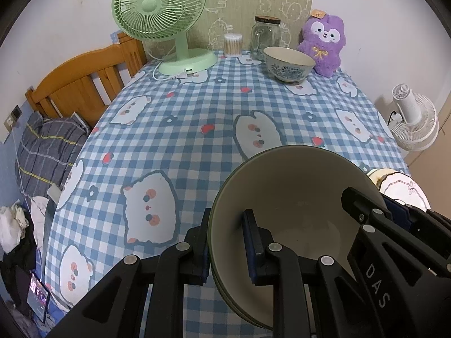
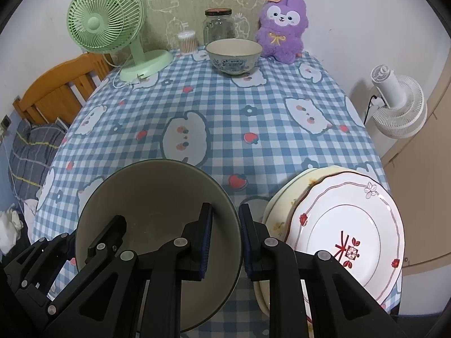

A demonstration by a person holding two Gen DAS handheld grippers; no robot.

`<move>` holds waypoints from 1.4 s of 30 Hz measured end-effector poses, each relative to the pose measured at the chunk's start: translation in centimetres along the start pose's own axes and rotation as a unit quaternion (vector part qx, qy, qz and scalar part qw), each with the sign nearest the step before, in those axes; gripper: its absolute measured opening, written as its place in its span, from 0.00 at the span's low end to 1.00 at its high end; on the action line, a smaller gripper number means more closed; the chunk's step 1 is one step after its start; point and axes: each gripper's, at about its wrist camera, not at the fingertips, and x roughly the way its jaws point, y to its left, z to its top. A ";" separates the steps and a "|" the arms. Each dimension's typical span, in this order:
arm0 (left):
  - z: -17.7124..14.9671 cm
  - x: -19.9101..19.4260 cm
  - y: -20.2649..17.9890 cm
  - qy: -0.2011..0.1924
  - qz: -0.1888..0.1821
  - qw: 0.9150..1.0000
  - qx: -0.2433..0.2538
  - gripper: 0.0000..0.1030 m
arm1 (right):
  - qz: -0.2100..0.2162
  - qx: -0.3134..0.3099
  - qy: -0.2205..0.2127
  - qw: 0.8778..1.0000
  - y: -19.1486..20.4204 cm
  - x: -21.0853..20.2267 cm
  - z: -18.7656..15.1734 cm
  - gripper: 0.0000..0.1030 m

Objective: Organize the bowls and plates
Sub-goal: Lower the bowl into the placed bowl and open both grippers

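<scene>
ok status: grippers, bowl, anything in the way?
Left gripper and right gripper both clamped on green bowl rim. Plate stack close beside it. Patterned bowl far back.

A home bedroom is showing here: a wooden bed (image 1: 84, 84) with a striped pillow (image 1: 48, 152) is lying left of the claws, and ahead a checked cartoon tablecloth (image 1: 197, 129) is carrying a green fan (image 1: 160, 8), a jar (image 1: 266, 38) and a purple plush (image 1: 322, 42).

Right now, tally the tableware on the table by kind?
Bowls: 2, the olive bowl gripped at its rim from both sides, and the blue-patterned bowl at the far end.
Plates: 2, the red-flowered plate on top of a cream plate.
Total: 4
</scene>
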 end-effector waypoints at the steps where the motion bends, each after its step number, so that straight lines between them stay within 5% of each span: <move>1: 0.0 0.1 0.0 0.001 0.001 1.000 0.000 0.17 | 0.001 0.000 0.003 1.000 0.0 0.2 0.0 0.22; 21: -0.7 1.5 0.3 0.022 0.000 1.000 -0.001 0.18 | 0.000 -0.003 0.019 1.000 0.4 1.5 -0.5 0.22; 26: -0.4 1.7 0.2 0.026 -0.008 1.000 -0.004 0.28 | 0.006 -0.002 0.022 1.000 0.2 1.6 -0.3 0.23; 29: -0.1 1.8 0.2 0.030 -0.007 1.000 0.001 0.31 | 0.004 0.001 0.029 1.000 0.1 1.8 -0.1 0.32; 31: 0.0 1.9 0.2 0.037 -0.015 0.999 0.005 0.46 | 0.007 0.001 0.024 1.000 0.2 1.5 0.0 0.46; 34: 0.2 1.4 0.2 0.026 -0.013 1.000 0.010 0.55 | 0.011 0.001 0.009 1.000 0.3 0.8 0.3 0.68; 42: 1.1 0.1 0.3 0.007 -0.012 1.000 0.003 0.66 | 0.017 0.000 -0.009 1.000 0.3 -0.7 1.3 0.69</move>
